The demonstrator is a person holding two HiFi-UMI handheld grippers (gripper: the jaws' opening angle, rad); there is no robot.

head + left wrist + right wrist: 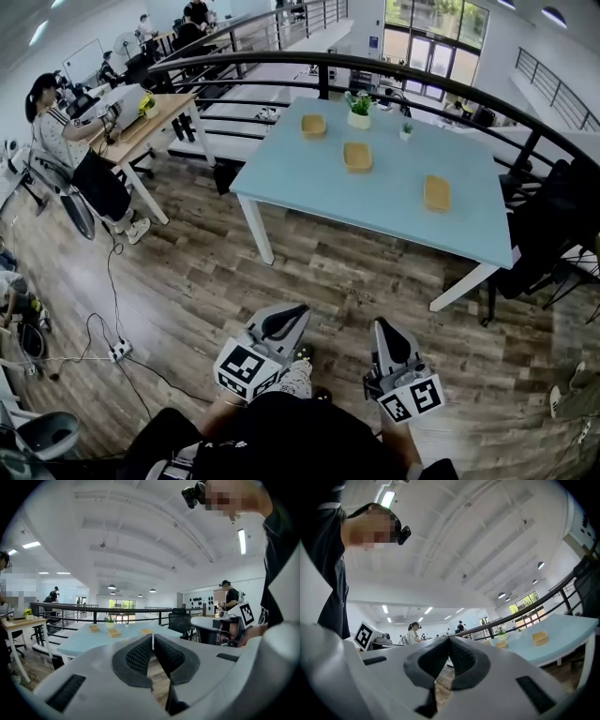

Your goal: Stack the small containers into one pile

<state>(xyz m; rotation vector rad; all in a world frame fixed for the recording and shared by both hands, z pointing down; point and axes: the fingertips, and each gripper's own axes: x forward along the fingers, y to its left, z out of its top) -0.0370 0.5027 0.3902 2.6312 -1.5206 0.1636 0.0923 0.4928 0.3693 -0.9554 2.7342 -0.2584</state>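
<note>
Three small tan containers sit apart on the light blue table (309,187): one at the back left (313,126), one in the middle (357,157), one toward the right (436,192). They also show far off in the left gripper view, the middle container (114,633) among them, and in the right gripper view, where the right container (539,637) is nearest. My left gripper (286,322) and right gripper (391,339) are held close to my body, well short of the table. Both are shut with nothing between the jaws.
A white pot with a green plant (359,111) and a tiny second plant (406,129) stand at the table's back edge. A black railing (375,67) curves behind. Black chairs (548,234) stand at the right. A person sits at a wooden desk (141,122) at the left; cables and a power strip (119,352) lie on the floor.
</note>
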